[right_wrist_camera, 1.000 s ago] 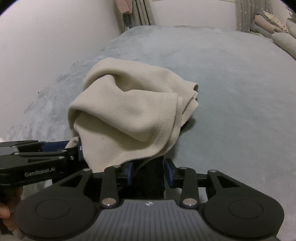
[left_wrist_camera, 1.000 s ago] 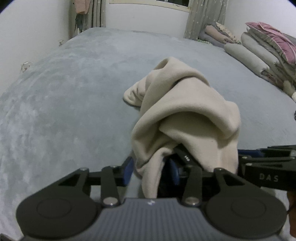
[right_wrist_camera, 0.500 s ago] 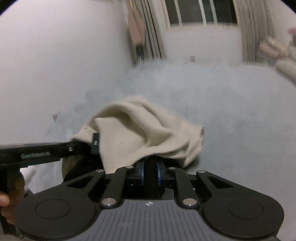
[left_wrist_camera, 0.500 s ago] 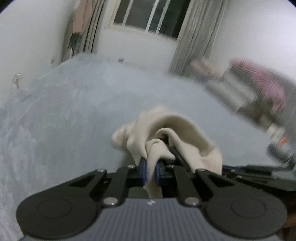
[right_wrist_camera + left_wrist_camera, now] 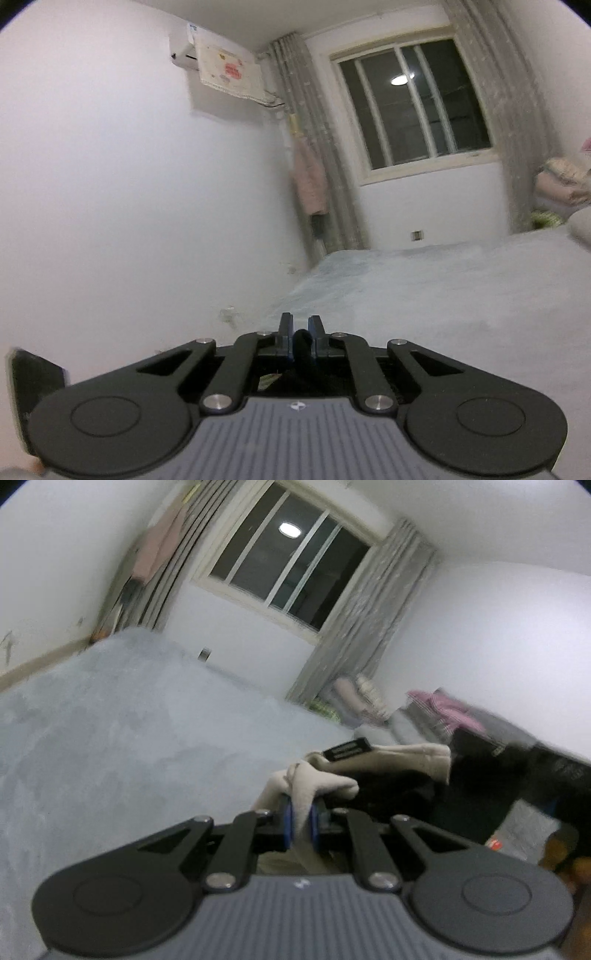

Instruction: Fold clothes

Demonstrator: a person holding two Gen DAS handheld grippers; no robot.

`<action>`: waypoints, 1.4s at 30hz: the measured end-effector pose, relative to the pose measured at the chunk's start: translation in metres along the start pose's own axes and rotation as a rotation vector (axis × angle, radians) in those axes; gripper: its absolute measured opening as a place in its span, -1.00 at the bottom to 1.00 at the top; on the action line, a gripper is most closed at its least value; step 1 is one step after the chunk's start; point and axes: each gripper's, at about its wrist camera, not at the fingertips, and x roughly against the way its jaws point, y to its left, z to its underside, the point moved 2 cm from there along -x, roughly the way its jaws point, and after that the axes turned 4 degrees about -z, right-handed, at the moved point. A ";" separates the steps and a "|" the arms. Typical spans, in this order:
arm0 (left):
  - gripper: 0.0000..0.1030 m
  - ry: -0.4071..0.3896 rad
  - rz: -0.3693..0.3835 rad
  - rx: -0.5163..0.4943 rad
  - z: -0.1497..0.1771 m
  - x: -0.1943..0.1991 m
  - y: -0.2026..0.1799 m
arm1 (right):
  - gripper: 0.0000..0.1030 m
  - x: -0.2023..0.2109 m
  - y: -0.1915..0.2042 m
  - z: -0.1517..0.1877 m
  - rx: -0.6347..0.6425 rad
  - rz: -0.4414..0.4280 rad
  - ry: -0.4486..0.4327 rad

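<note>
Both grippers now higher, off the bed — left gripper pinching beige garment, right gripper (just closing) on dark fabric.

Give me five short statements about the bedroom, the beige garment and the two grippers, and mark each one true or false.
1. The left gripper is shut on a fold of the beige garment. True.
2. The beige garment lies spread flat on the grey bed. False: it is bunched and raised off the bed in the gripper.
3. The window is dark, with a lamp reflected in it. True.
4. The right gripper is wide open. False: its jaws stand nearly shut on something dark.
5. The curtains cover the whole window. False: they hang drawn to both sides.
</note>
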 end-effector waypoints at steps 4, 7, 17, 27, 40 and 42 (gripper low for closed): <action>-0.83 0.089 -0.092 0.004 0.011 -0.024 0.029 | -0.80 -0.035 -0.010 0.019 0.021 -0.005 0.115; -0.79 0.144 -0.122 0.037 0.016 -0.037 0.048 | -0.65 -0.059 -0.025 0.037 -0.005 -0.006 0.215; -0.64 0.180 -0.120 -0.037 0.038 -0.037 0.042 | 0.37 -0.084 0.004 0.107 0.320 -0.109 0.468; -0.66 0.147 0.000 -0.047 0.049 -0.015 0.024 | 0.13 -0.095 0.055 0.159 0.743 -0.063 0.458; 0.75 0.225 -0.031 -0.237 0.074 -0.019 0.002 | -0.91 -0.106 -0.022 0.117 0.542 0.420 0.350; 0.80 0.286 -0.022 -0.288 0.086 -0.026 -0.006 | -0.88 -0.114 -0.044 0.128 0.487 0.420 0.432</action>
